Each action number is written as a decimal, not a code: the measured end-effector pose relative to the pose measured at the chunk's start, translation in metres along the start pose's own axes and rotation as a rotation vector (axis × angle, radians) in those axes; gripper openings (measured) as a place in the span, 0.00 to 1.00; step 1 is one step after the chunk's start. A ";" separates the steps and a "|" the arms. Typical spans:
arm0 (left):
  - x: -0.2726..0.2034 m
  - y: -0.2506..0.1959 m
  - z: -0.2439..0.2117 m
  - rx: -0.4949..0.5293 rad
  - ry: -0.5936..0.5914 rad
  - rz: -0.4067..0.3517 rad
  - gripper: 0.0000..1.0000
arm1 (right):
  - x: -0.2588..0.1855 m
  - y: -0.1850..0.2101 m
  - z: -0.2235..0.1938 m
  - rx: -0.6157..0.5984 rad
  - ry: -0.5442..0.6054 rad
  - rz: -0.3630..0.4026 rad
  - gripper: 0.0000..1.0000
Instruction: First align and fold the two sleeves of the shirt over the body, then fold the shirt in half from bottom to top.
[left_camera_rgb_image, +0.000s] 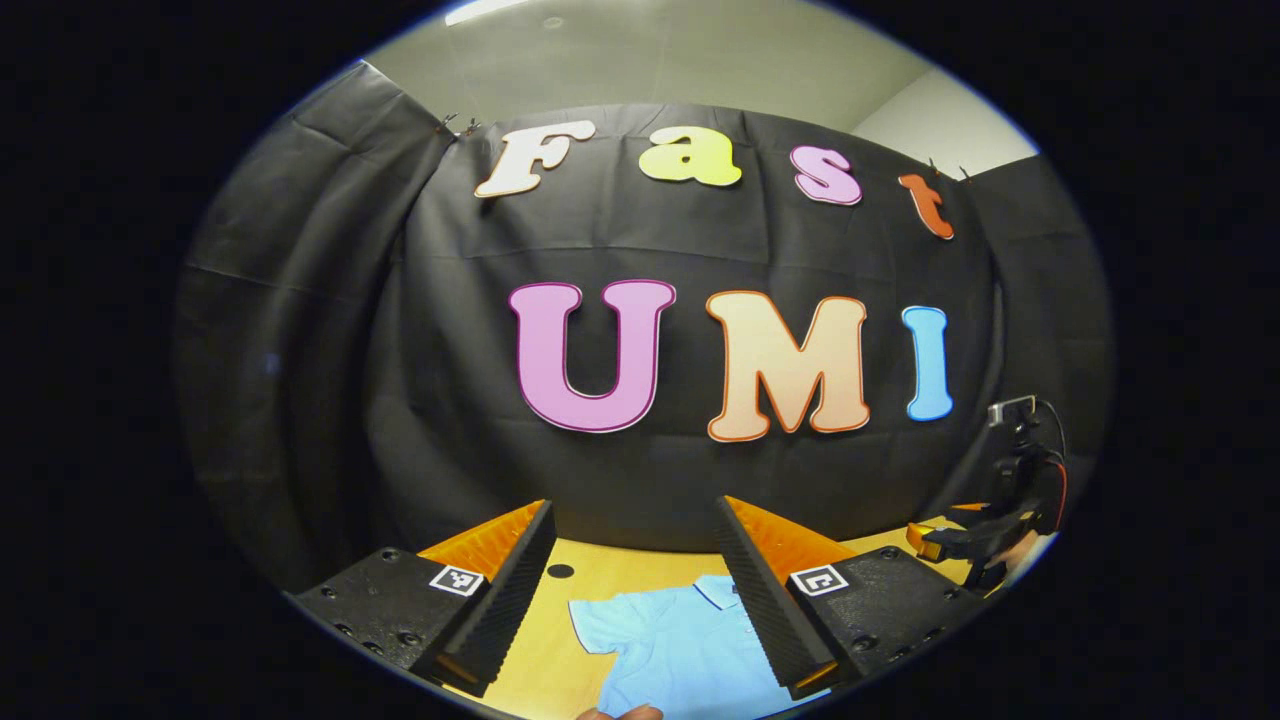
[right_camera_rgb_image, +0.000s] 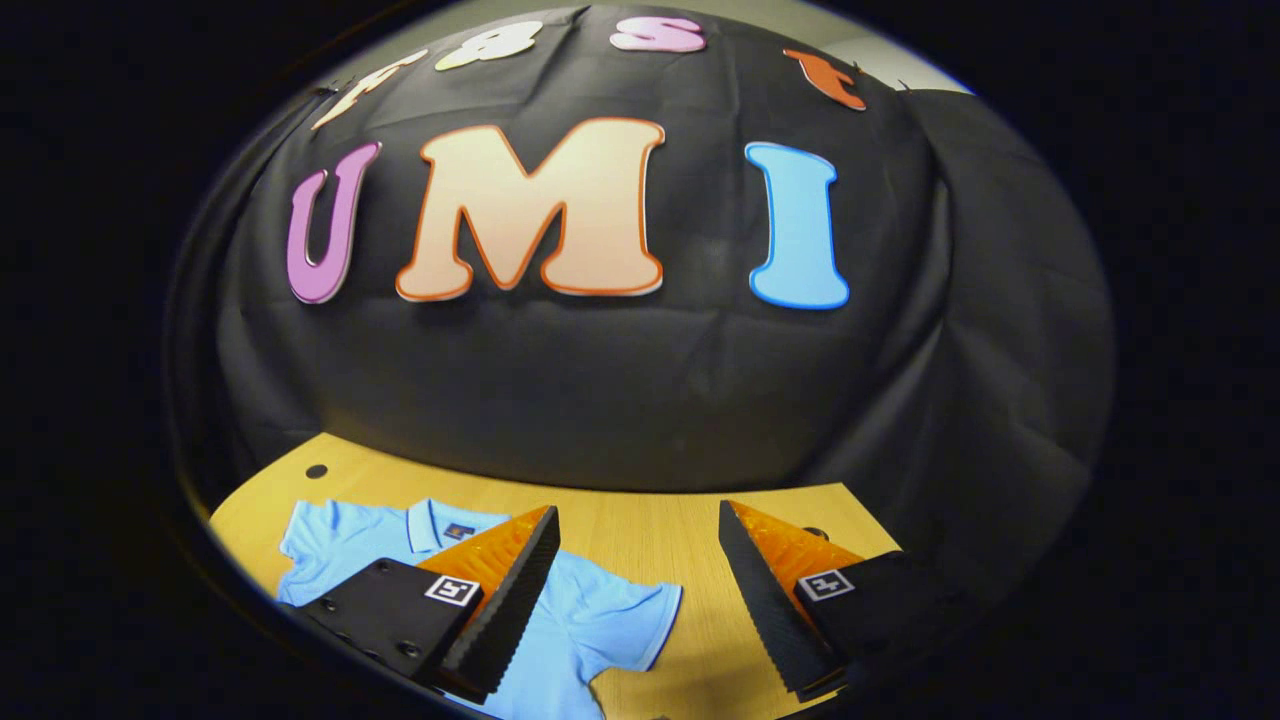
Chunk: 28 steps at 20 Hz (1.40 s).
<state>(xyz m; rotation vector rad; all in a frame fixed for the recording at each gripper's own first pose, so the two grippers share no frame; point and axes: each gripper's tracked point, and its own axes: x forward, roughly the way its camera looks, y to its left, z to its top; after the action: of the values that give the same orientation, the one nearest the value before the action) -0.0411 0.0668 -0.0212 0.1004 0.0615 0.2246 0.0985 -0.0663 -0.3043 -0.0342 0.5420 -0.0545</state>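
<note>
You are working in a staged recording booth set up indoors, not a lived-in home: black cloth (left_camera_rgb_image: 330, 330) is clipped up as a draped backdrop wall curving round behind a light wooden surface (right_camera_rgb_image: 640, 530) with small round holes in it. Above the cloth in the left gripper view you can see a plain pale ceiling (left_camera_rgb_image: 640, 60) with a strip light and a bare wall corner, like an office or lab. At the far right of that view a small camera (left_camera_rgb_image: 1012, 410) with a cable sits on a dark stand.
</note>
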 end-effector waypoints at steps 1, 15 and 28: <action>0.002 0.001 -0.001 0.005 0.005 0.008 0.95 | 0.009 -0.002 -0.015 -0.003 0.030 -0.004 0.99; 0.016 0.009 -0.024 0.024 0.072 0.055 0.96 | 0.065 -0.014 -0.183 -0.005 0.430 -0.023 1.00; 0.017 0.017 -0.028 0.025 0.080 0.083 0.95 | 0.069 0.019 -0.188 0.092 0.446 0.070 0.03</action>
<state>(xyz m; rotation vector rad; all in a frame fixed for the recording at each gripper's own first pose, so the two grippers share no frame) -0.0304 0.0898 -0.0484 0.1186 0.1398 0.3113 0.0611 -0.0546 -0.5010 0.0892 0.9852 -0.0180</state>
